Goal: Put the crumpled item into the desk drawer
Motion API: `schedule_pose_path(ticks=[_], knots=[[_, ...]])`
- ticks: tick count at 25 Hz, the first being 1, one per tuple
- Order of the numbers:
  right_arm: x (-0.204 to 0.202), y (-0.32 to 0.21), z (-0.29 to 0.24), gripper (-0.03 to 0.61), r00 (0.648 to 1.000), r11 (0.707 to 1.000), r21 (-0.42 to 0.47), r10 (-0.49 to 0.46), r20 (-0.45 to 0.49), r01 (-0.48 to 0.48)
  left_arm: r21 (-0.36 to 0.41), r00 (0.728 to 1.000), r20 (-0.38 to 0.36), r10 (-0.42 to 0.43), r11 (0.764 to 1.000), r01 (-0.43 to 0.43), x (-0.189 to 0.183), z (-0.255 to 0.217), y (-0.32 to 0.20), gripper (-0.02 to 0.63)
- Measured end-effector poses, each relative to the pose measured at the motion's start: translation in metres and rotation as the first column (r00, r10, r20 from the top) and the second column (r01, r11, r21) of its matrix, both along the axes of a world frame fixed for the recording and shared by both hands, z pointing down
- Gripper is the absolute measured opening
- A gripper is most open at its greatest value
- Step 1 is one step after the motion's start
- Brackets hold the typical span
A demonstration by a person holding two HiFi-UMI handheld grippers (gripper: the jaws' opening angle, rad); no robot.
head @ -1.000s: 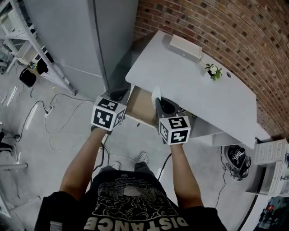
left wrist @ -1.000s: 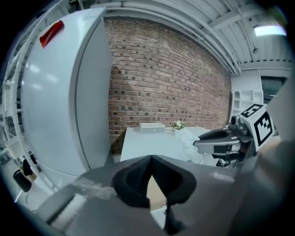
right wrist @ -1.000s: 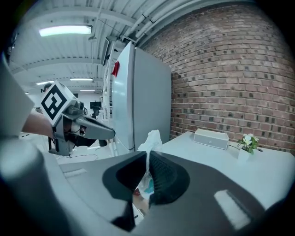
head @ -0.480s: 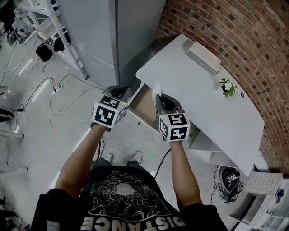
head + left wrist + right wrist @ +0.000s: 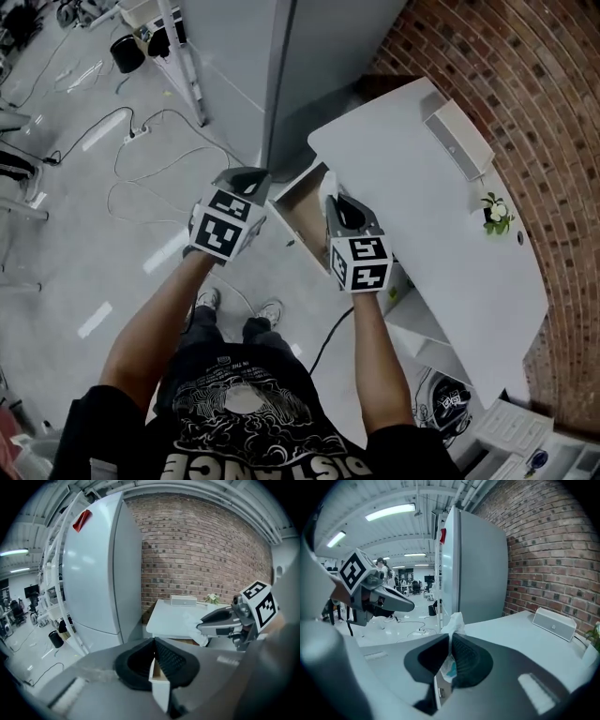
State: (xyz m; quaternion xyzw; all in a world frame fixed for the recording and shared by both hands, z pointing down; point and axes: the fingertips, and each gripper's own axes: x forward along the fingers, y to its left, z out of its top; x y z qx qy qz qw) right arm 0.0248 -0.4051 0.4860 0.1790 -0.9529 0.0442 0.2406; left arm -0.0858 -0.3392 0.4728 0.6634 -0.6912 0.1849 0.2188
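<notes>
A white crumpled item (image 5: 326,185) sticks up from my right gripper (image 5: 330,199), which is shut on it over the right side of the open desk drawer (image 5: 302,214). In the right gripper view the crumpled item (image 5: 454,622) pokes out above the pads, with a bluish patch lower down. My left gripper (image 5: 249,180) hangs just left of the drawer, over the floor. In the left gripper view its jaws (image 5: 153,645) meet with nothing held. The drawer's wooden inside (image 5: 156,668) shows below them. The right gripper (image 5: 224,620) and the item (image 5: 197,629) are at the right of that view.
The white desk (image 5: 422,225) carries a white box-shaped speaker (image 5: 459,139) and a small plant (image 5: 495,210) by the brick wall (image 5: 525,84). A tall grey cabinet (image 5: 272,66) stands left of the desk. Cables (image 5: 141,178) lie on the floor.
The head view has swung, so the desk now sits further right and more floor shows. Both grippers stay by the open drawer, the right one still holding the item.
</notes>
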Motion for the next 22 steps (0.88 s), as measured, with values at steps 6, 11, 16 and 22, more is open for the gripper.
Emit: schedule_pose_path(ticks=[6, 11, 16, 22], knots=[[0.002, -0.003, 0.039, 0.025, 0.996, 0.997, -0.041, -0.067, -0.064, 0.064, -0.020, 0.998, -0.028, -0.060, 0.998, 0.059, 0.009, 0.024, 0.004, 0.003], [0.006, 0.001, 0.079, 0.026, 0.988, 0.991, -0.086, -0.110, -0.108, 0.101, -0.055, 0.994, -0.051, -0.101, 0.994, 0.099, 0.014, 0.052, 0.014, 0.003], [0.009, -0.002, 0.118, 0.026, 0.980, 0.987, -0.118, -0.130, -0.152, 0.113, -0.078, 0.991, -0.066, -0.113, 0.991, 0.108, 0.013, 0.075, 0.015, 0.003], [0.007, -0.006, 0.164, 0.028, 0.970, 0.982, -0.138, -0.152, -0.190, 0.127, -0.113, 0.991, -0.081, -0.106, 0.989, 0.097, 0.017, 0.108, 0.014, 0.003]])
